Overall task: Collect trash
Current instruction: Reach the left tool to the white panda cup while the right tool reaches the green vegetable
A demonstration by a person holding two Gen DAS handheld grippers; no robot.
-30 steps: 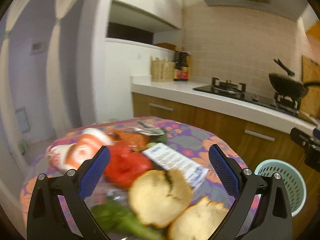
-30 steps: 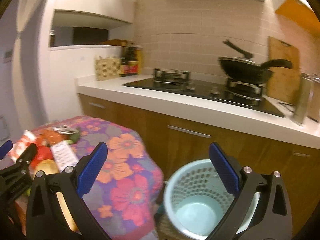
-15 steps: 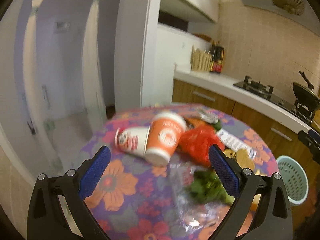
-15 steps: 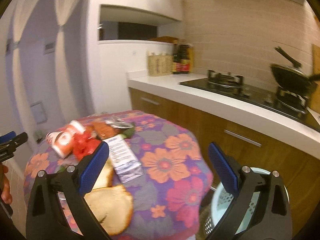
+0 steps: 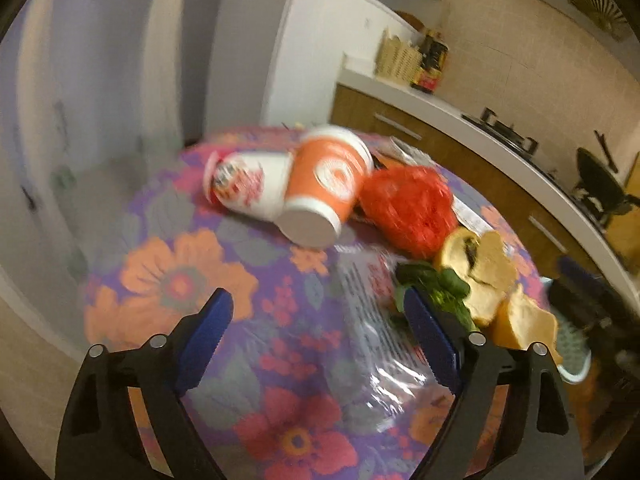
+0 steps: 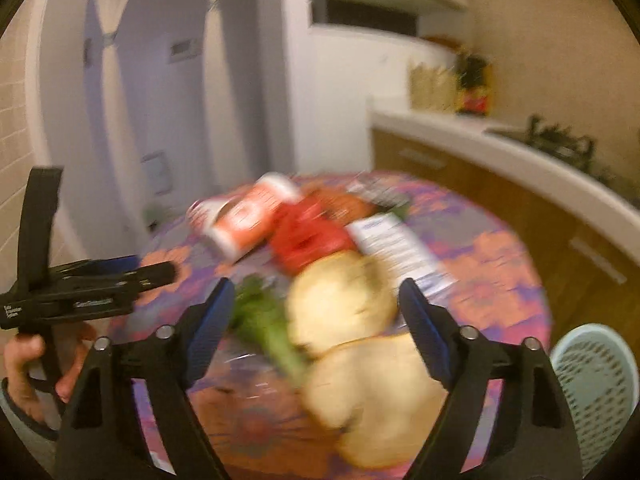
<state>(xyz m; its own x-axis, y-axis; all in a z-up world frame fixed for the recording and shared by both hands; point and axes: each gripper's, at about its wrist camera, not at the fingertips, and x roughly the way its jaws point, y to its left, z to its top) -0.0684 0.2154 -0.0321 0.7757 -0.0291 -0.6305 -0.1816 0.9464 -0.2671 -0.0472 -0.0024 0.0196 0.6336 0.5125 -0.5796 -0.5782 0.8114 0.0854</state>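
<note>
Trash lies on a round table with a flowered cloth (image 5: 172, 280). An orange paper cup (image 5: 324, 188) and a white-and-red cup (image 5: 244, 184) lie on their sides beside a crumpled red bag (image 5: 408, 208). Green leaves (image 5: 436, 288), bread pieces (image 5: 480, 264) and a clear plastic wrapper (image 5: 376, 320) lie nearer. My left gripper (image 5: 318, 336) hovers over the wrapper's left part, jaws closing, touching nothing. My right gripper (image 6: 318, 312) hangs over the bread (image 6: 340, 304), jaws closing, pads clear of it. A white printed carton (image 6: 400, 244) lies behind.
A pale blue perforated bin (image 6: 596, 376) stands on the floor right of the table. A wooden kitchen counter with a white top (image 5: 440, 108) runs behind. A hand (image 6: 24, 364) holds the left gripper (image 6: 92, 284) at the table's left edge.
Both views swung left from the counter and bin onto the table. Both grippers dropped closer to the trash. The jaws of each stand narrower than before.
</note>
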